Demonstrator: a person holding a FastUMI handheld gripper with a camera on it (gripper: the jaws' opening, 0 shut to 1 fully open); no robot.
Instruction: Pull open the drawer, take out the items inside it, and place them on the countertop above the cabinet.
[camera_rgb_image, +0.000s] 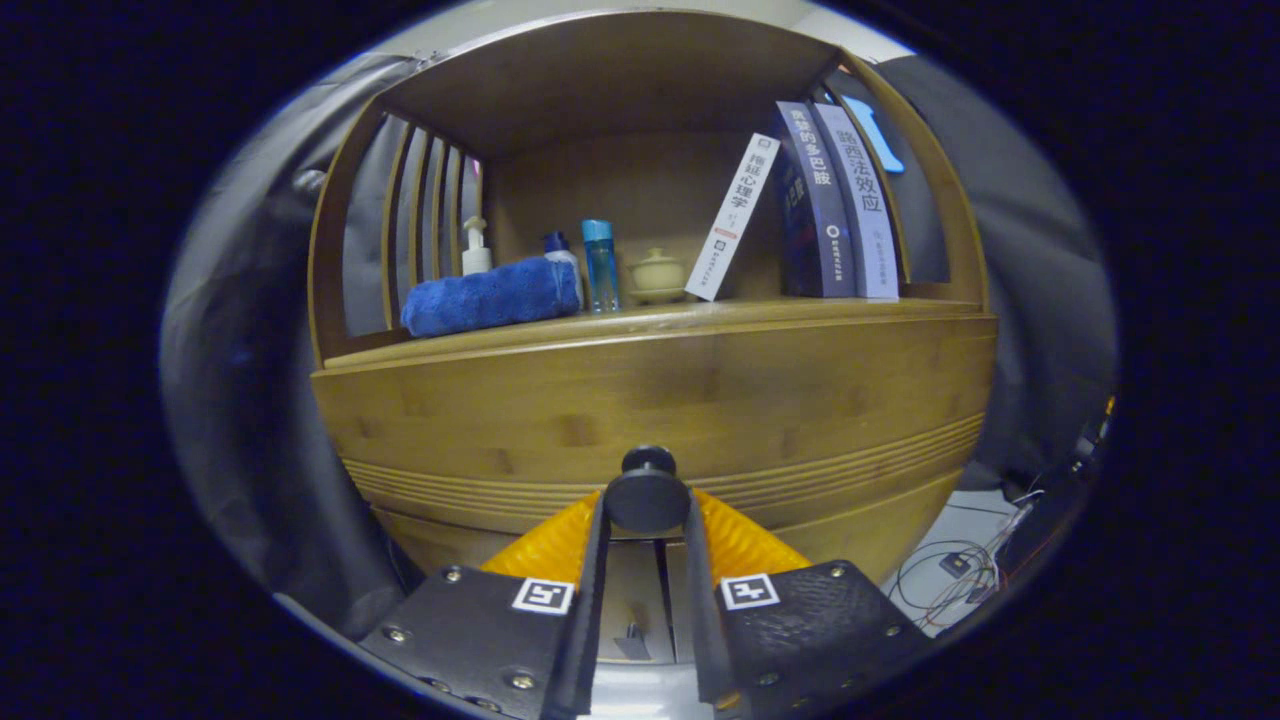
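Observation:
A wooden cabinet stands right ahead, its drawer front (650, 400) a wide bamboo panel with grooved lines along its lower part. A round dark knob (647, 495) sticks out from the middle of that front. My gripper (646, 505) is shut on the knob, one finger pressing each side of it. The drawer's inside is hidden behind its front. Above the drawer runs the countertop (760, 312), a wooden shelf surface under a wooden hood.
On the countertop lie a rolled blue towel (492, 296), a white pump bottle (476, 247), a blue bottle (599, 264) and a small lidded ceramic pot (657, 275). Three books (825, 200) lean at the right. Cables (960, 575) lie on the floor at lower right.

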